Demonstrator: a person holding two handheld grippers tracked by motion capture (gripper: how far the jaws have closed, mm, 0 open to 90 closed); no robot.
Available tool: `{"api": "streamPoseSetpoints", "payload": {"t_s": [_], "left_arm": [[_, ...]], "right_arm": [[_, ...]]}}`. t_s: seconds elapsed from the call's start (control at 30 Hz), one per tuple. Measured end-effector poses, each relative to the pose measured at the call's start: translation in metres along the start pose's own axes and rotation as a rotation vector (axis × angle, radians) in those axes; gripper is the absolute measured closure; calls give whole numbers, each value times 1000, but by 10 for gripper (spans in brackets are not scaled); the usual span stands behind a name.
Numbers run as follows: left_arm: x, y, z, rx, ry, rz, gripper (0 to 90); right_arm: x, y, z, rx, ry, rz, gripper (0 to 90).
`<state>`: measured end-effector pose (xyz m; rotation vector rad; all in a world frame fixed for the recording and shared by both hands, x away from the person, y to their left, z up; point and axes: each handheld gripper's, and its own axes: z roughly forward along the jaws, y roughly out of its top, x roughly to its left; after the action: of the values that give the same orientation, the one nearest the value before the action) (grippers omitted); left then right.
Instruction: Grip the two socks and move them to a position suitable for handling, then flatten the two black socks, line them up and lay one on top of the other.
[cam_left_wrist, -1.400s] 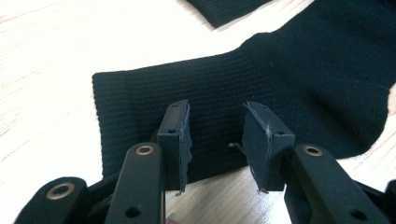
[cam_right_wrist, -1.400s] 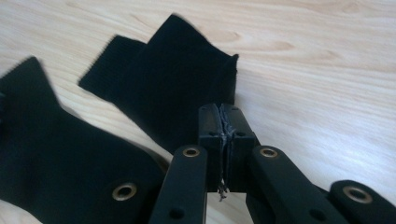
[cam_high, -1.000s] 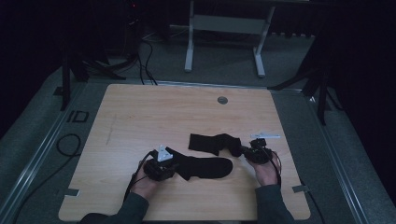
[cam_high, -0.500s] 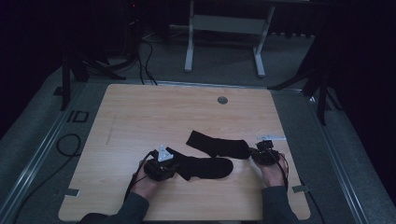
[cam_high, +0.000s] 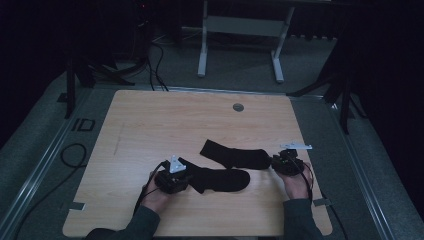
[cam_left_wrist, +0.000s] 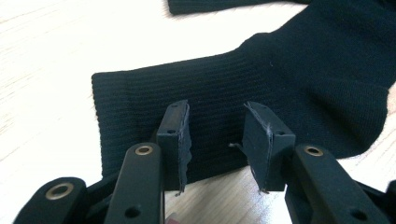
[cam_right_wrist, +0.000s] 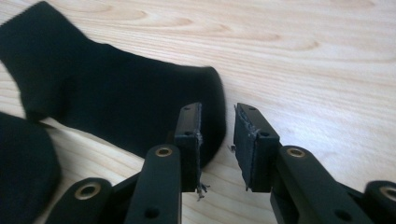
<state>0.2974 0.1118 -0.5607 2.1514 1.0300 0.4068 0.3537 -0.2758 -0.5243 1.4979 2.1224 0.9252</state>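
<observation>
Two black socks lie on the wooden surface (cam_high: 150, 120) in the lower middle of the high view. The nearer sock (cam_high: 220, 179) stretches rightward from the left gripper (cam_high: 186, 180); the farther sock (cam_high: 235, 156) runs from the centre toward the right gripper (cam_high: 274, 163) at the lower right.

What has just changed is at the right hand. A second ago the farther sock sat bunched up, with the right gripper closer to the middle; now that sock lies drawn out long and flat, and the gripper sits farther right, at its end. Its jaws have just been opening. In the right gripper view its fingers (cam_right_wrist: 189, 140) stand a narrow gap apart, with bare wood between them and the sock's rounded toe end (cam_right_wrist: 205, 116) just to the left of that gap, behind the left finger. I judge the sock has been let go after being pulled straight, so the straightening of this one looks done.

The left gripper has stayed where it was. In the left gripper view its fingers (cam_left_wrist: 175, 135) stand well apart over the ribbed cuff (cam_left_wrist: 149, 93) of the nearer sock, not pinching the cloth.

No container is in sight. The likely next step is pairing or laying one sock on the other.
</observation>
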Motion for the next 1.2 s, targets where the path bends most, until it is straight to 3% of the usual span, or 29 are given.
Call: {"api": "streamPoseSetpoints", "payload": {"t_s": [0.37,0.57,0.7,1.2], "left_arm": [[0,0,1,-5,-4,0,616],[0,0,1,-5,-6,1,616],[0,0,1,-6,-6,1,616],[0,0,1,-8,-5,1,615]], "right_arm": [[24,13,-1,-22,49,-92,673],[41,24,-1,-38,103,-170,666],[47,25,3,-30,146,-196,666],[73,40,19,15,197,-347,661]]}}
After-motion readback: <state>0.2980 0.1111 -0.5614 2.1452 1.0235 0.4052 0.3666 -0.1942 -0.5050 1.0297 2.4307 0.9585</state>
